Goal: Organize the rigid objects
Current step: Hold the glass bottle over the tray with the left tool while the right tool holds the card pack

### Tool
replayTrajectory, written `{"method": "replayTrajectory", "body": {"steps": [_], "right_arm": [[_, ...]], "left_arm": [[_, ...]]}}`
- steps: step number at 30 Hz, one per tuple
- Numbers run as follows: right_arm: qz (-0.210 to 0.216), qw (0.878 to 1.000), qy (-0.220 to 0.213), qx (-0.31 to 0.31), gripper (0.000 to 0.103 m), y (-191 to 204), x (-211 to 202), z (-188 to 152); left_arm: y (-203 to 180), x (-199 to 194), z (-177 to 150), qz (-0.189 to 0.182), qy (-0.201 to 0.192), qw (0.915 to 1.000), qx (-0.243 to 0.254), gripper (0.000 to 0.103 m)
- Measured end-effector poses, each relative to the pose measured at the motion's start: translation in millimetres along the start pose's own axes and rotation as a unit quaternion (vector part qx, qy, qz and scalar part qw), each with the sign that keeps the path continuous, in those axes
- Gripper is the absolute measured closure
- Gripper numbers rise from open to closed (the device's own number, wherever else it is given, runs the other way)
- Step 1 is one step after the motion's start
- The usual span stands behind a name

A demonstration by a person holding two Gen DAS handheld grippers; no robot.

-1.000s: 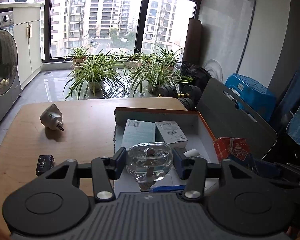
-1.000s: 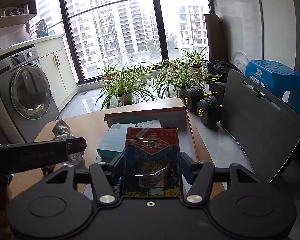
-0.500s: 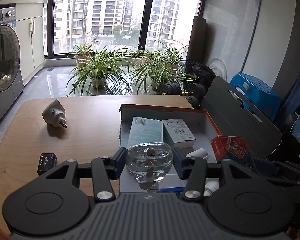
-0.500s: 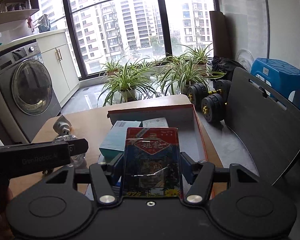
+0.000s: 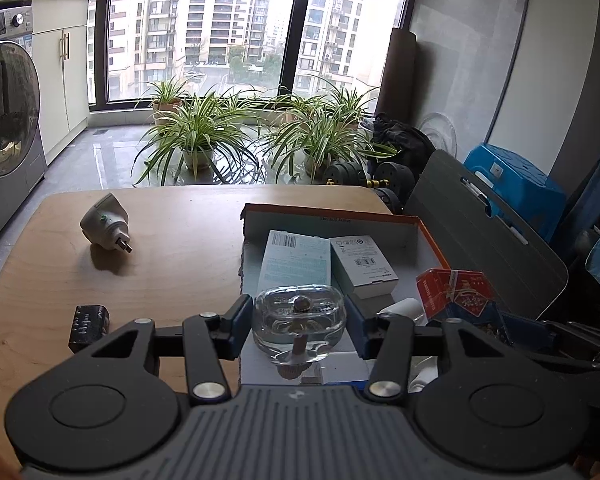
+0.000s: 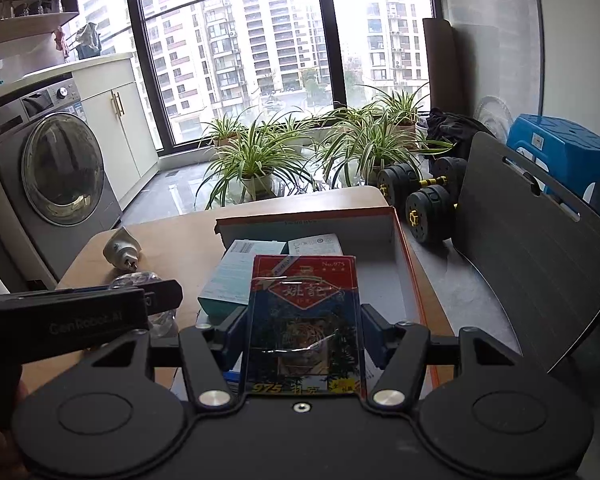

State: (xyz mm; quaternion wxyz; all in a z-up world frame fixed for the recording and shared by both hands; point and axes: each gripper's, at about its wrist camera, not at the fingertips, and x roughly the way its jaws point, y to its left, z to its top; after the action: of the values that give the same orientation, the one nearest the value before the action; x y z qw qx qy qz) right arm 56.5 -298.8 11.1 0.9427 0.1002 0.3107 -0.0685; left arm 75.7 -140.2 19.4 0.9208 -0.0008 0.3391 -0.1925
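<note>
Two items are riding above the orange-rimmed box (image 5: 430,236): your left hand-held gripper (image 5: 298,330) is pinching the clear glass bottle (image 5: 298,320), your right hand-held gripper (image 6: 304,334) is clamping the playing-card pack (image 6: 304,320). Be lowering each into bare floor beside the white carton (image 5: 362,264), not onto it.

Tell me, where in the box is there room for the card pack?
Bare floor shows along the box's right wall, right of the white carton. The left side is crowded: teal carton against white carton. The card pack could probably fit there.
</note>
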Motion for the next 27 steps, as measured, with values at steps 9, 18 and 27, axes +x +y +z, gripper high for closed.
{"method": "replayTrajectory", "body": {"steps": [9, 18, 27], "right_arm": [[-0.005, 1.0, 0.005, 0.002, 0.032, -5.9, 11.7, 3.2], [-0.012, 1.0, 0.007, 0.004, 0.032, -8.8, 20.2, 6.5], [-0.018, 1.0, 0.01, 0.005, 0.032, -15.6, 30.9, 11.3]], "left_arm": [[0.6, 11.5, 1.2, -0.004, 0.009, 1.0, -0.001, 0.053], [1.2, 23.1, 1.7, -0.011, 0.019, 0.9997, 0.0, 0.053], [-0.9, 33.5, 2.2, -0.017, 0.029, 0.9994, 0.004, 0.053]]}}
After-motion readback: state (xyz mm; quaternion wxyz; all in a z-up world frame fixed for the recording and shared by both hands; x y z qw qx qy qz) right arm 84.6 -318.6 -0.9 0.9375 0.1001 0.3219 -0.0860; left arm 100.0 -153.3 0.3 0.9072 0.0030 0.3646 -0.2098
